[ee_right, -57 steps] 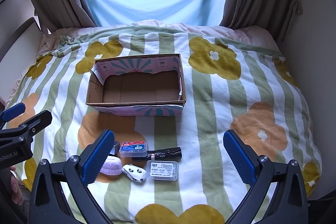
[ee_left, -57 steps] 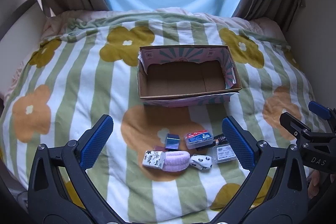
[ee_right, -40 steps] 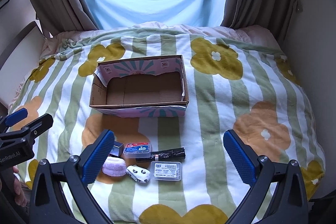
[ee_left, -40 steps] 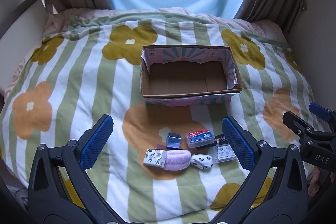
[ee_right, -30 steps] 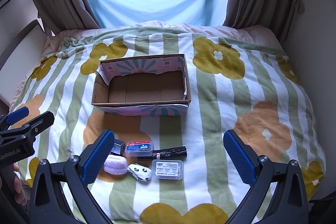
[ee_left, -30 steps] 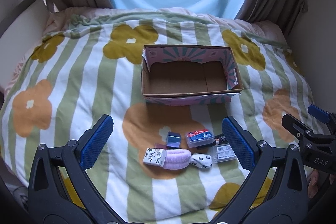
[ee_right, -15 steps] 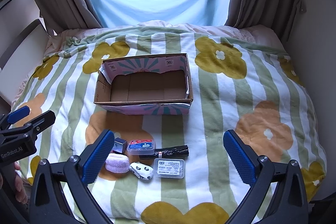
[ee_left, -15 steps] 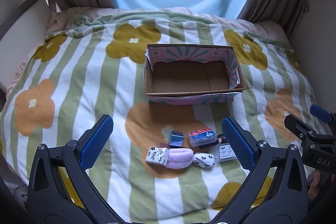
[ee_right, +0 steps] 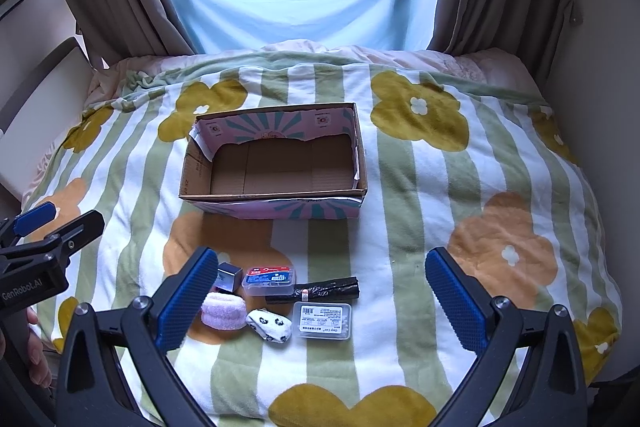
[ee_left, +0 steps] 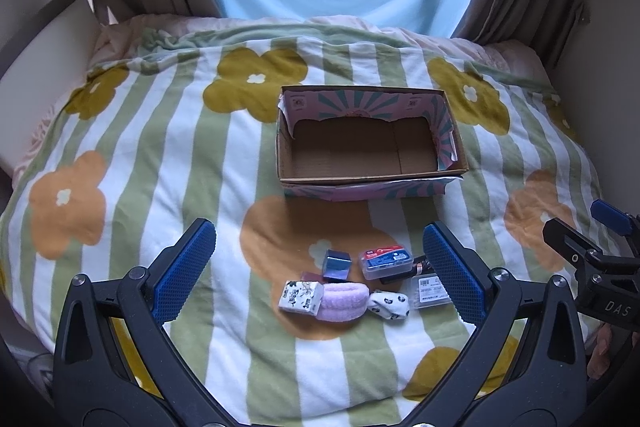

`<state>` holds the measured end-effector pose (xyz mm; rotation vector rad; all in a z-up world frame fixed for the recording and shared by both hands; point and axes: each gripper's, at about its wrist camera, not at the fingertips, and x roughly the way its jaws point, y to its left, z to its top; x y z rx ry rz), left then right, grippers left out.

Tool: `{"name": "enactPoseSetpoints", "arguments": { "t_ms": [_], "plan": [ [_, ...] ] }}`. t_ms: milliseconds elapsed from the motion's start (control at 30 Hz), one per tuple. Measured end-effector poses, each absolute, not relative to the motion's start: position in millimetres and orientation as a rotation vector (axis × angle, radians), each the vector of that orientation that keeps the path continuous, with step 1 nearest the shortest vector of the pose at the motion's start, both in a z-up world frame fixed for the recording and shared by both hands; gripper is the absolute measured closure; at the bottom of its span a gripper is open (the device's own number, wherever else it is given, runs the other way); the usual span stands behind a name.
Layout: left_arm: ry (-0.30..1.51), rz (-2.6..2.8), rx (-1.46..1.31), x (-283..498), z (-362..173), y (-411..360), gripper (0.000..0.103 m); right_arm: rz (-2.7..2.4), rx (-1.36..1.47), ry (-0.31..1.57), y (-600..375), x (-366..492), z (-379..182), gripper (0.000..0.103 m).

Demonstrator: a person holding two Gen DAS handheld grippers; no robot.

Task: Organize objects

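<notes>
Small things lie in a bunch on the striped flower blanket (ee_right: 420,211) of a bed, near its front edge. An open brown cardboard box with pink and teal walls (ee_right: 276,167) sits farther back on the blanket, well apart from the bunch. In the bunch are a fluffy purple roll (ee_right: 223,311), a white sock with black spots (ee_right: 269,323), a clear flat case with a white label (ee_right: 322,320), a clear case with a red and blue card (ee_right: 269,278), a black rolled bag (ee_right: 326,289), a small shiny blue cube (ee_left: 337,265) and a white printed tissue pack (ee_left: 301,297).

The left tool (ee_left: 318,273) hangs above the bunch with its blue pads spread wide, holding nothing. The right tool (ee_right: 320,299) is spread wide too, and holds nothing.
</notes>
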<state>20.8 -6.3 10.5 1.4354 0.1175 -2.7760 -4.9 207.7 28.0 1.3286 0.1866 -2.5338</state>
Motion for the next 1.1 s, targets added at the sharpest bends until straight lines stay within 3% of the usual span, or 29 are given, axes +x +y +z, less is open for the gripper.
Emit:
{"name": "enactPoseSetpoints", "arguments": {
  "t_ms": [800, 1100],
  "plan": [
    [0.182, -2.747, 1.437, 23, 19, -33, 0.0, -2.558, 1.346, 0.143, 222, -3, 37, 0.0],
    [0.307, -2.686, 1.69, 33, -41, -67, 0.0, -2.513, 1.438, 0.138, 224, 9, -2, 0.0]
  ]
}}
